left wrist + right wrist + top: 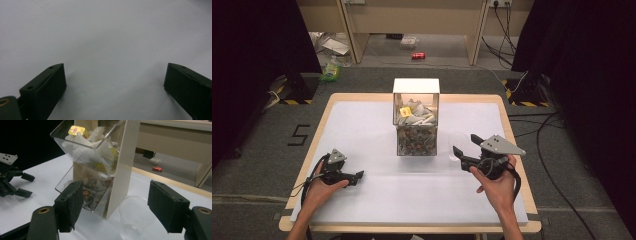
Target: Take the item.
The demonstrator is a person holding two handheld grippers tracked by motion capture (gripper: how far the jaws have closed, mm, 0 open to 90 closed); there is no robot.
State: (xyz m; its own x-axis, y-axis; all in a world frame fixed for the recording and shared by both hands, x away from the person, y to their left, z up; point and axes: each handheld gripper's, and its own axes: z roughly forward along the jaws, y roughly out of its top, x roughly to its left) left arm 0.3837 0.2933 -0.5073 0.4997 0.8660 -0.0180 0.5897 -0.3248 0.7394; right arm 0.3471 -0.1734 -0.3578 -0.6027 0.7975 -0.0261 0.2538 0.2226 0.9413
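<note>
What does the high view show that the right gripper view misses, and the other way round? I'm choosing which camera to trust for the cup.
High view: the person's hands, the right gripper from outside with its jaws apart, and the floor around the table.

Right gripper view: the clear cup close up, upright and empty beside the dispenser's white side, and sachets in the lower bin.

Both: the clear two-tier dispenser, its yellow sachet on top, the left gripper, the red can on the floor.
</note>
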